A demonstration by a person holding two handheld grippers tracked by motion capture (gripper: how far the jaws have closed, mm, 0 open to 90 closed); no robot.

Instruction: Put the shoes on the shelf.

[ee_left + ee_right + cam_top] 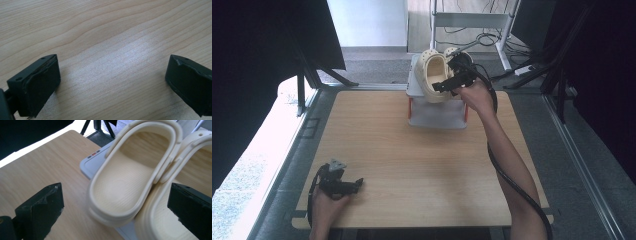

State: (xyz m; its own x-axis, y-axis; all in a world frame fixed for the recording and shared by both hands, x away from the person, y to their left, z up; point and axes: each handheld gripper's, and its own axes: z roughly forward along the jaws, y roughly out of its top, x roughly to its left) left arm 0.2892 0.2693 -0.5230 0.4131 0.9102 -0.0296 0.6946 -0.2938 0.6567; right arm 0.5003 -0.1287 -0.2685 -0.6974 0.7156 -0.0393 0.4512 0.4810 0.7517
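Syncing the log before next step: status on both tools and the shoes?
Left tool open, low over bare wooden table. Right tool open, astride the left cream clog. Both clogs on the grey rack, second clog touching it. Nothing obstructing.

Two clogs, both cream: one on the left and one on the right, side by side and touching, on one grey stand with red legs. One wooden table carries the stand. Two grippers are present, the left gripper and the right gripper, each held in one hand, and each has two black jaws.
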